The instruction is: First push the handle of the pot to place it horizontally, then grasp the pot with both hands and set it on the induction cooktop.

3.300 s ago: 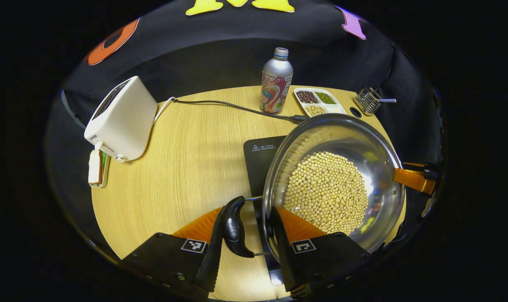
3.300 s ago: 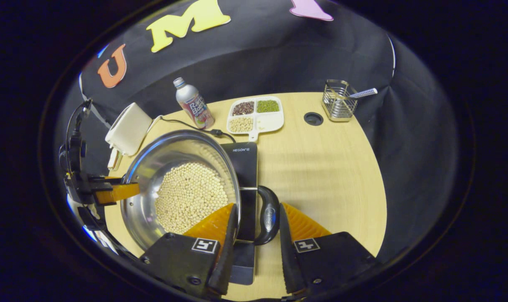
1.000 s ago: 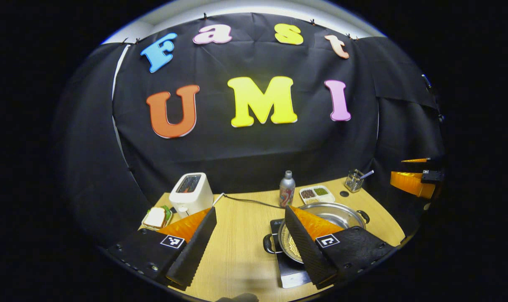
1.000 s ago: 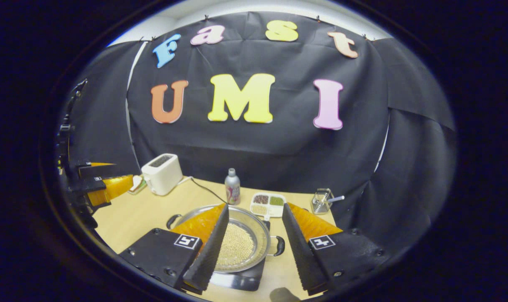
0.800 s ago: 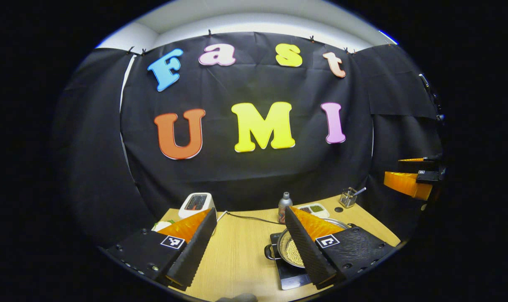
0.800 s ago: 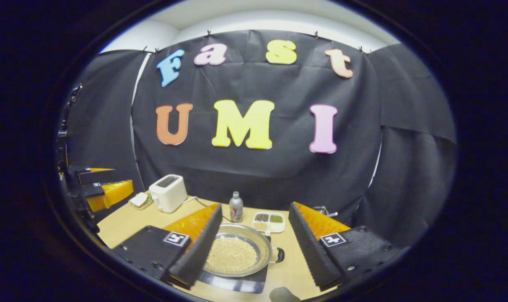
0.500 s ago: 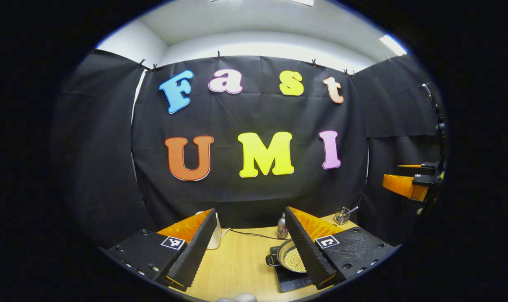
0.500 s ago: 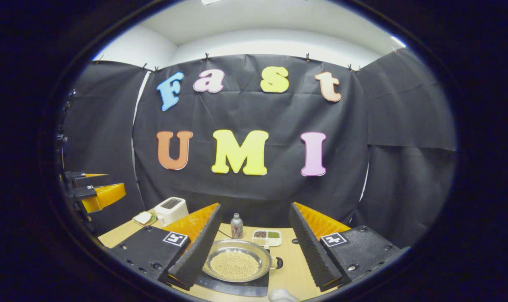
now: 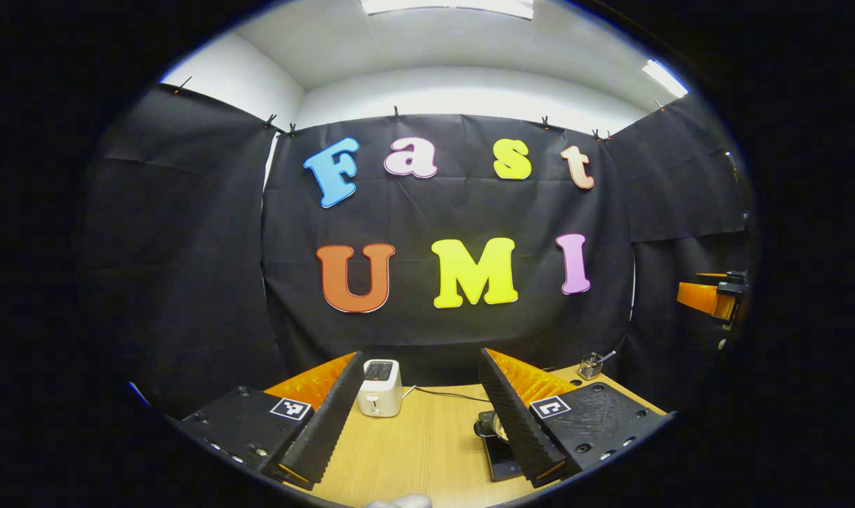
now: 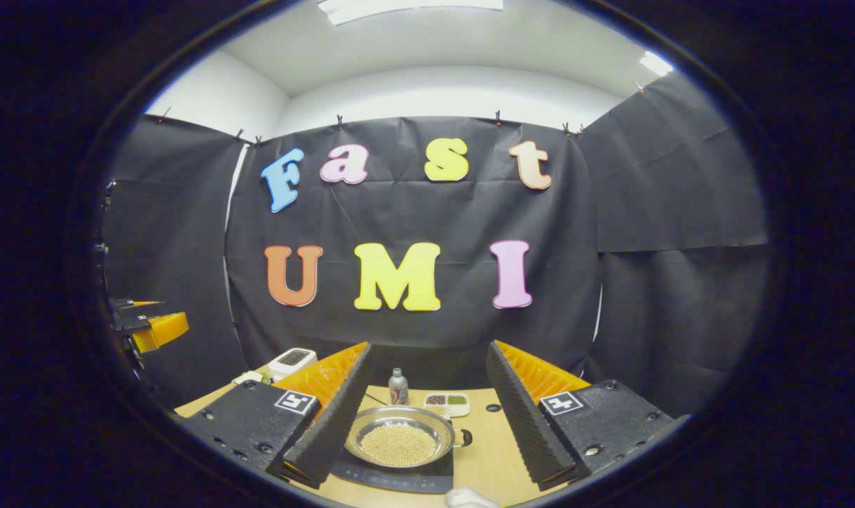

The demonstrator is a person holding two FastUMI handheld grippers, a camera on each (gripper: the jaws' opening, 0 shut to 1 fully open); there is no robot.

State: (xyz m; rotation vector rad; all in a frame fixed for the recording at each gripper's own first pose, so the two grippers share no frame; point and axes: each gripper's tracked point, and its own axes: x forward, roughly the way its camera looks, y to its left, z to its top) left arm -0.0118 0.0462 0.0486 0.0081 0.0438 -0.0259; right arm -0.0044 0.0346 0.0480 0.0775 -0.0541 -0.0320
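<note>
We see the round stainless-steel pot (image 10: 399,439), filled with pale yellow beans, sitting on the flat black induction cooktop (image 10: 392,476) on the light wooden table (image 10: 480,458); in the right gripper view one black side handle sticks out level at its right rim. In the left gripper view the pot (image 9: 496,424) is mostly hidden behind a finger, with its other black handle peeking out on the left and the cooktop (image 9: 504,460) below it. Our right gripper (image 10: 427,406) hangs above the near edge of the table with its black ribbed, orange-backed fingers spread wide; nothing is between them and they touch nothing, the pot lying well beyond and below them. Our left gripper (image 9: 420,413) is likewise wide apart and empty, raised off the table, with the pot off to its right side. Each gripper also appears far off at the edge of the other's view, as an orange-and-black shape. Farther back on the table we make out a white toaster (image 9: 379,386) with its dark cord, a silver bottle (image 10: 398,386), a white divided tray of assorted beans (image 10: 447,403) and a wire utensil holder (image 9: 591,366).
</note>
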